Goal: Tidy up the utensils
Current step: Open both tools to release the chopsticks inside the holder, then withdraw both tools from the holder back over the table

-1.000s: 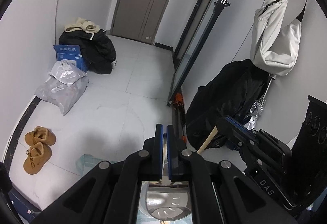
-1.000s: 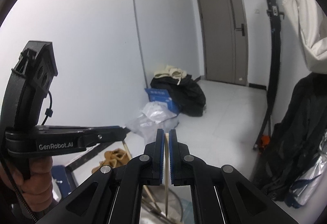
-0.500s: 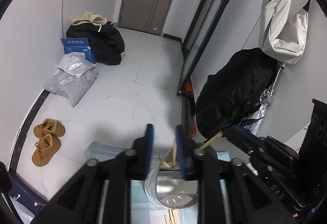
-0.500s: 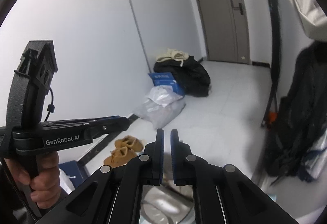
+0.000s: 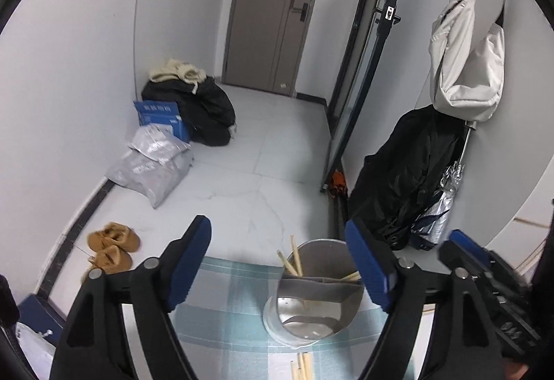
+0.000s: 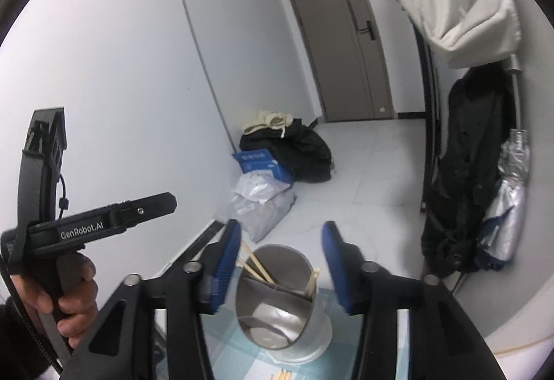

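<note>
A metal utensil holder [image 5: 313, 297] with dividers stands on a blue checked cloth [image 5: 235, 310] and holds several wooden chopsticks [image 5: 294, 260]. It also shows in the right wrist view [image 6: 280, 293], with chopsticks [image 6: 258, 267] leaning in its sections. More chopsticks [image 5: 303, 368] lie on the cloth in front of it. My left gripper [image 5: 278, 265] is open and empty just above the holder. My right gripper [image 6: 280, 262] is open and empty, with the holder between its fingers.
The cloth's far edge drops off to a tiled floor with brown slippers [image 5: 112, 245], grey parcels [image 5: 155, 161], a blue box [image 5: 159, 115] and black bags. A black coat [image 5: 412, 179] and a white bag [image 5: 464, 61] hang at the right. The other handheld gripper [image 6: 93, 227] is at the left.
Both grippers were shut, each on a chopstick, and have opened wide. The chopsticks now stand in the holder. Both cameras have pulled back and up, so the holder shows in full.
</note>
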Motion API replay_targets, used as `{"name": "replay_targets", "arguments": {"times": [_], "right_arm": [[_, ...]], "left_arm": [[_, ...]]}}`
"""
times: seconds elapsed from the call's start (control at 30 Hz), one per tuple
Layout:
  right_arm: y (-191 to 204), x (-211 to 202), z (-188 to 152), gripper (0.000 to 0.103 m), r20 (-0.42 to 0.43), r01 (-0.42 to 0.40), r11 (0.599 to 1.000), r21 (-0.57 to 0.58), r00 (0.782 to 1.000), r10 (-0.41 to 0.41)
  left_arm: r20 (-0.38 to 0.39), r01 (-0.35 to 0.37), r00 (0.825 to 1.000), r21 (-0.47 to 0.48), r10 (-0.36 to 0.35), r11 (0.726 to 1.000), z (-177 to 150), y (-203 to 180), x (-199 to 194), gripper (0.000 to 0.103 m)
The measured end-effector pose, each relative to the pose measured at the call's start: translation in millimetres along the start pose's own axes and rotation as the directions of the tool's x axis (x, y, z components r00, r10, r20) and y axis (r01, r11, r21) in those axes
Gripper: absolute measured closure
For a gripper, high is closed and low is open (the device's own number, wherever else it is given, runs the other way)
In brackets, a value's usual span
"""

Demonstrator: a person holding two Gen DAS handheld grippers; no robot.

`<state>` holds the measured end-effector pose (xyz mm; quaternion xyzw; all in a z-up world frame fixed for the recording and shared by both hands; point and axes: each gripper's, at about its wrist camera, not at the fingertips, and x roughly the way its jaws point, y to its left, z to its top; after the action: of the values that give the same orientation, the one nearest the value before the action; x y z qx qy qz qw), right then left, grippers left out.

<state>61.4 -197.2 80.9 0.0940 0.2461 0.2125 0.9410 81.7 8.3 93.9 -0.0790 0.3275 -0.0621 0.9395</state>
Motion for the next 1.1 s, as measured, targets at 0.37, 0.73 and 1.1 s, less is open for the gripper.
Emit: {"name": "replay_targets", "arguments": {"times": [0.37,0.73,1.1], "right_arm": [[7.4,-50.8,-30.8,0.038,0.069,0.031,0.998,0.056,0.997,-0.035],[31.3,-86.1,-66.4,0.024,0.120,0.067,0.998,-0.012,0.991,-0.065],[28.4,-88.2,-111.5,0.023,0.069,0.137,0.990,0.017,0.988,-0.138]], "left_arm": [[0.072,-0.076,0.995,0.014,0.075,0.997,-34.9,-2.3,-37.6,0.004],[0.119,-0.084,0.990,0.014,0.081,0.996,-64.4,-10.6,-62.4,0.002],[0.104,-0.080,0.991,0.015,0.078,0.997,-103.9,-2.8,-59.0,0.001]]}}
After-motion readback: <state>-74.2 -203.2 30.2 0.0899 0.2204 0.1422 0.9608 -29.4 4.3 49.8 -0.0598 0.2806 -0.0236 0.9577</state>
